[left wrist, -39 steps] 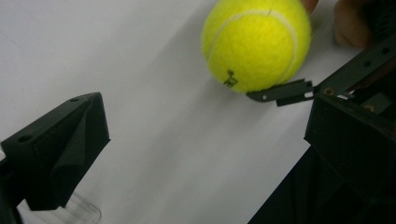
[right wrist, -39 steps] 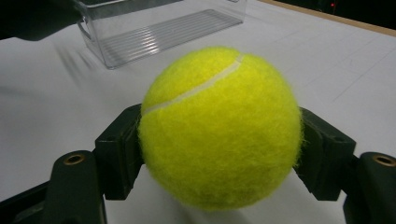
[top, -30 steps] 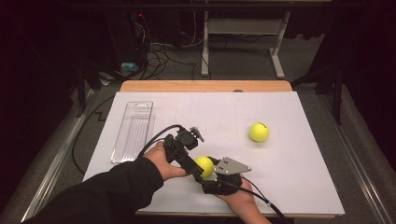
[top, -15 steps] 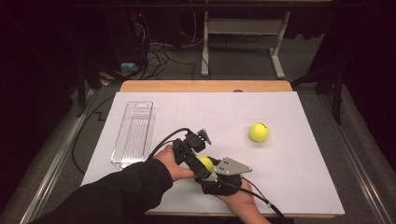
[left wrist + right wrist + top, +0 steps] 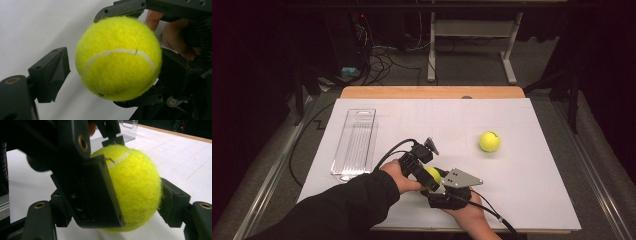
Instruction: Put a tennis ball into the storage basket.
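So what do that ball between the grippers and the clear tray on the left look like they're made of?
The ball looks like felt: a fuzzy, matte yellow nap with a pale curved seam, as on a tennis ball. What lies under the felt can't be seen. The clear tray looks like hard transparent plastic: the white table cover shows through it, and its ribbed floor and rims catch glossy highlights.

Tennis ball (image 5: 117,58) — fuzzy yellow-green with a curved white seam. Second ball (image 5: 489,141) — same yellow-green. Tray (image 5: 355,144): clear, ribbed. Bench (image 5: 532,170): white sheet, faint grid lines, tan wooden edge. Jaws: matte black.
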A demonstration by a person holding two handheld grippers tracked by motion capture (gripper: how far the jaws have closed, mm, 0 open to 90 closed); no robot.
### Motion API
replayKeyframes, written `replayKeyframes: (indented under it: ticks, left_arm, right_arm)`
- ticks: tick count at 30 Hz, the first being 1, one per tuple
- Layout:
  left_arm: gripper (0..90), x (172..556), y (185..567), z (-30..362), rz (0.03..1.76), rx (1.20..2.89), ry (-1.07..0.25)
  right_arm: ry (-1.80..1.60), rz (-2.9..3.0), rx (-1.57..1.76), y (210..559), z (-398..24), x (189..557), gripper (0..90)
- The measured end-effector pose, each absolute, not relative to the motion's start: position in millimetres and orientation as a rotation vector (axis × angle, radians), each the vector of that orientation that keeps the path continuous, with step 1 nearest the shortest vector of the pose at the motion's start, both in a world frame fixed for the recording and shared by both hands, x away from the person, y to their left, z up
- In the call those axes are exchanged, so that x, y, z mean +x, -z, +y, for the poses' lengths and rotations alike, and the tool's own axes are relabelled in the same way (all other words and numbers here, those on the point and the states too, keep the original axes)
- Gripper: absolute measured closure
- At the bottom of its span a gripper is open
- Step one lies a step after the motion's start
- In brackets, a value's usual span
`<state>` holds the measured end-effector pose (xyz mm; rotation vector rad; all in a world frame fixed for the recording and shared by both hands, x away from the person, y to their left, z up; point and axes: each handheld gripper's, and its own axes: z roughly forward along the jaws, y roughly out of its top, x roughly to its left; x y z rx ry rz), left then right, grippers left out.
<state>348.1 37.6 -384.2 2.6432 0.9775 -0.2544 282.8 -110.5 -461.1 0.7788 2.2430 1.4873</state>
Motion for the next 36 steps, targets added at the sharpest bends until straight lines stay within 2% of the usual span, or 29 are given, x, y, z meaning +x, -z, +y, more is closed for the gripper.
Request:
replayKeyframes:
  ticks: [3, 20, 21, 28, 36]
  left_arm:
    - [23.7, 348.0, 385.2, 36.9, 0.976, 2.642, 0.277]
    - [26.1, 347.9, 382.7, 35.0, 0.971, 2.665, 0.264]
    - [26.2, 347.8, 382.7, 34.9, 0.972, 2.667, 0.256]
    - [26.2, 351.4, 381.5, 40.2, 1.003, 2.662, 0.233]
    - [26.2, 355.6, 379.4, 47.5, 1.026, 2.675, 0.208]
  right_arm:
    - [-1.485, 2.243, 0.779, 461.6, -110.0, 283.0, 27.2]
    - [-1.492, 2.227, 0.757, 462.7, -110.1, 283.1, 25.5]
    - [-1.498, 2.228, 0.758, 463.0, -110.0, 283.2, 24.2]
    - [-1.471, 2.249, 0.781, 466.1, -110.0, 285.7, 0.0]
    - [-1.446, 2.218, 0.803, 465.1, -121.9, 283.8, 0.0]
